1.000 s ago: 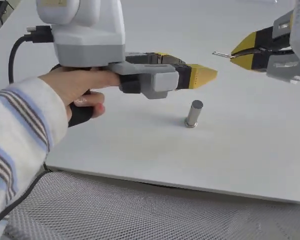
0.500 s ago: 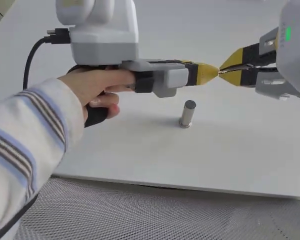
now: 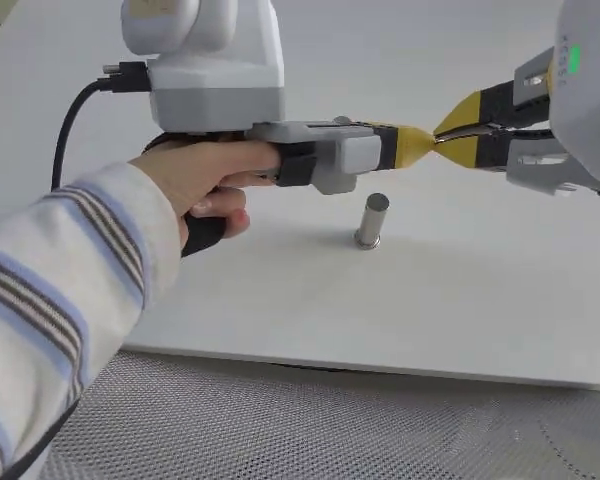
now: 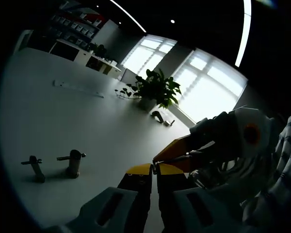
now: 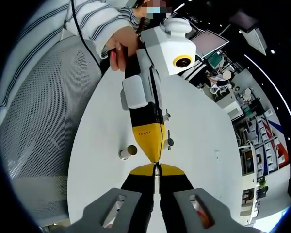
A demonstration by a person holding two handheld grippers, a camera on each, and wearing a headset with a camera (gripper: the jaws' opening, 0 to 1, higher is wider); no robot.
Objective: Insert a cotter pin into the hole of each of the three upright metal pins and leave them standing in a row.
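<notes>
L gripper and R gripper are nose to nose above the table, tips touching. My R jaws are pinched on the cotter pin, a thin sliver btwn the yellow tips. L jaws are closed tight and might be nipping the pin's far end, but it's too small to tell. A bare metal pin stands upright on the table, just below the tips. Two more upright pins w/ cotters through them stand side by side, farther off.
</notes>
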